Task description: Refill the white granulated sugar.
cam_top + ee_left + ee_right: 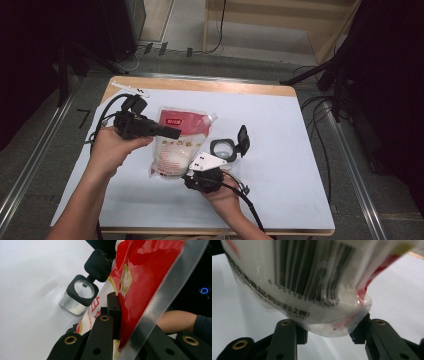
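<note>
The pouch (179,142) runs top-to-bottom mid-frame, the left hand-held gripper (172,133) pinching its upper part, the right hand-held gripper (200,176) clasping its bottom corner, with the open jar (223,148) just right.

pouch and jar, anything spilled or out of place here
Nothing spilled. The pouch hangs between both grippers, its spout still capped. The jar stands upright on the table, flip lid open.

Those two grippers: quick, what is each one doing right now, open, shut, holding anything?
Left gripper: shut on the pouch's red top edge.
Right gripper: jaws around the pouch's bottom corner, touching it; a firm grip cannot be told.
</note>
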Motion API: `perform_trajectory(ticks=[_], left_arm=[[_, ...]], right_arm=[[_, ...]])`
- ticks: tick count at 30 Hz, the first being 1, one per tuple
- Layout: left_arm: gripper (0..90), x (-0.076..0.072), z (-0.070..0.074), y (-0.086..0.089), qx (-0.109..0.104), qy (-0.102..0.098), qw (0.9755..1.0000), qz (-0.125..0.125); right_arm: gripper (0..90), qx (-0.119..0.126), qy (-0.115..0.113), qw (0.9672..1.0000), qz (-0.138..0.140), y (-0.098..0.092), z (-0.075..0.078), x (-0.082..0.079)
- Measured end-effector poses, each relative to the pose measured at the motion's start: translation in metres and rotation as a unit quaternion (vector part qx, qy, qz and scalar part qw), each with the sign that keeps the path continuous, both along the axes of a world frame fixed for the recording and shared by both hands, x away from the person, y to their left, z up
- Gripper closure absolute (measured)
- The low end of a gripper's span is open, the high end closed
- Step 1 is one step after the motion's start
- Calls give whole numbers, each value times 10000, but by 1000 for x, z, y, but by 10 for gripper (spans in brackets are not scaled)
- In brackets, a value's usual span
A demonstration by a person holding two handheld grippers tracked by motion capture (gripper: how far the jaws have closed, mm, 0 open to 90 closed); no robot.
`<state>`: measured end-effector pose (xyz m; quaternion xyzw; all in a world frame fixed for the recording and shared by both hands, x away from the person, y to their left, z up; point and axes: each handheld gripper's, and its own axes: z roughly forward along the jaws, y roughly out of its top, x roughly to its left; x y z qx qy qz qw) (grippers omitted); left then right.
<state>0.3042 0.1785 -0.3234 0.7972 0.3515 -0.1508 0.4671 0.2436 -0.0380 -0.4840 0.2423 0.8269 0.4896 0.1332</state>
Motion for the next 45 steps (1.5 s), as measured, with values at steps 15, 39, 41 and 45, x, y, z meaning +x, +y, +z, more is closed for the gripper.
perform_trajectory(ticks=[15, 39, 41, 45], left_arm=[[879, 2, -12, -18, 234, -347, 9990, 129], [837, 6, -36, -44, -20, 100, 9997, 204], [823, 5, -36, -46, -3, 127, 9997, 201], [805, 5, -38, -52, 176, 57, 9998, 114]], right_arm=[[575, 159, 315, 9981, 514, 9, 5, -14], [537, 246, 624, 9967, 453, 18, 12, -29], [540, 226, 620, 9969, 422, 19, 12, -30], [604, 278, 877, 9946, 472, 18, 11, -28]])
